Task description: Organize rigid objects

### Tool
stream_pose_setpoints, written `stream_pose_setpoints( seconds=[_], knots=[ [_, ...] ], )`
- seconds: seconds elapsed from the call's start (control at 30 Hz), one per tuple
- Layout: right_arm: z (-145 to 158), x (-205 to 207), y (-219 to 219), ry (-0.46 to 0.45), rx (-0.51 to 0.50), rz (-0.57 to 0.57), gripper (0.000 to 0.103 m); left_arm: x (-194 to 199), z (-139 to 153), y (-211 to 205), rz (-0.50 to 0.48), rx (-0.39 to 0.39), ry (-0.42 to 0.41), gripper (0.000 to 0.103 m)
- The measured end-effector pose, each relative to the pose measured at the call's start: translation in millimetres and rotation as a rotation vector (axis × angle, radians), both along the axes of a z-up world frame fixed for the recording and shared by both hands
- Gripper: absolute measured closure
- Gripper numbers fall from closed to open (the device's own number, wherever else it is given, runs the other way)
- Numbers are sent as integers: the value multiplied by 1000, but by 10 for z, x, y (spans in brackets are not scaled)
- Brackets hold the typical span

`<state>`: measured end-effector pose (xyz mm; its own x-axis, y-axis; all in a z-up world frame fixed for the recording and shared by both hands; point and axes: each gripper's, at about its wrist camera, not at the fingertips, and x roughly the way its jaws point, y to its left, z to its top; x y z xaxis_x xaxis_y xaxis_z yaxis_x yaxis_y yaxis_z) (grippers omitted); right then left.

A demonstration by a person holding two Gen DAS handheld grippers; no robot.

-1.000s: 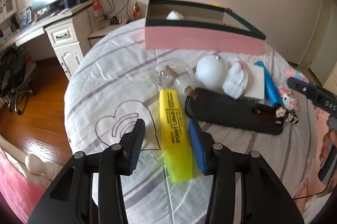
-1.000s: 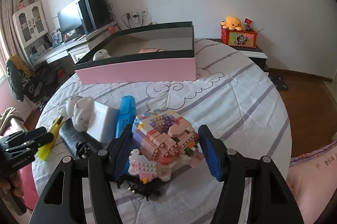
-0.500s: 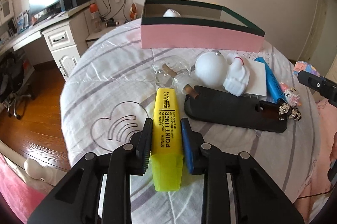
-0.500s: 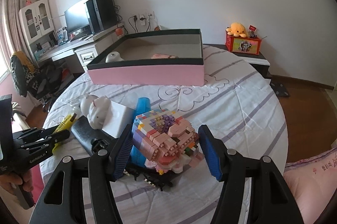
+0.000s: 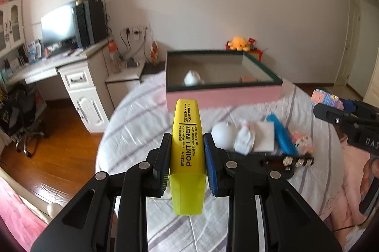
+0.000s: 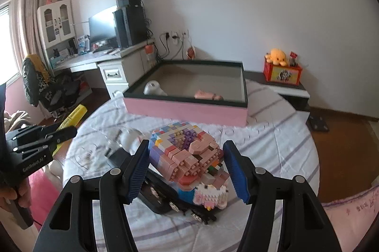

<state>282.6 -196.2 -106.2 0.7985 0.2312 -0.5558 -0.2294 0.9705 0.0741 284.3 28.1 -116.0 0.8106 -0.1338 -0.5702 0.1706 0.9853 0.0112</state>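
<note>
My left gripper (image 5: 187, 152) is shut on a yellow highlighter (image 5: 188, 152) and holds it above the round table. It also shows in the right wrist view (image 6: 73, 115). My right gripper (image 6: 186, 166) is shut on a pink and purple brick model (image 6: 187, 152), lifted above the table; it shows at the right edge of the left wrist view (image 5: 325, 98). A pink box with a dark rim (image 5: 222, 95) stands at the back of the table. It holds a white figure (image 6: 154, 88) and a pink item (image 6: 208, 95).
On the striped cloth lie a white ball (image 5: 223, 135), a white toy (image 5: 245, 141), a white card (image 5: 264, 135), a blue marker (image 5: 281, 135) and a black battery holder (image 5: 281, 163). A desk with a monitor (image 5: 59, 26) stands to the left. The wood floor lies beyond the table edge.
My left gripper closed on the highlighter and lifted it off the table. My right gripper rose with the brick model in it.
</note>
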Motion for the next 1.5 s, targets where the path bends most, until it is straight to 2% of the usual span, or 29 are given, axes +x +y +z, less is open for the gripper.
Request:
stream_pose_setpoints(
  seconds=[0.23, 0.5, 0.9, 1.2, 1.5],
  knots=[
    [269, -47, 115, -69, -8, 24, 40, -70, 365, 20, 25, -6, -96, 77],
    [516, -34, 193, -136, -17, 44, 40, -98, 629, 33, 64, 0, -169, 77],
    [612, 196, 189, -159, -28, 55, 40, 192, 817, -171, 41, 34, -207, 77],
    [555, 692, 172, -129, -52, 63, 40, 807, 700, -358, -5, 64, -158, 77],
    [282, 1406, 143, -37, -81, 59, 40, 1695, 305, -497, -56, 66, -11, 77]
  ],
)
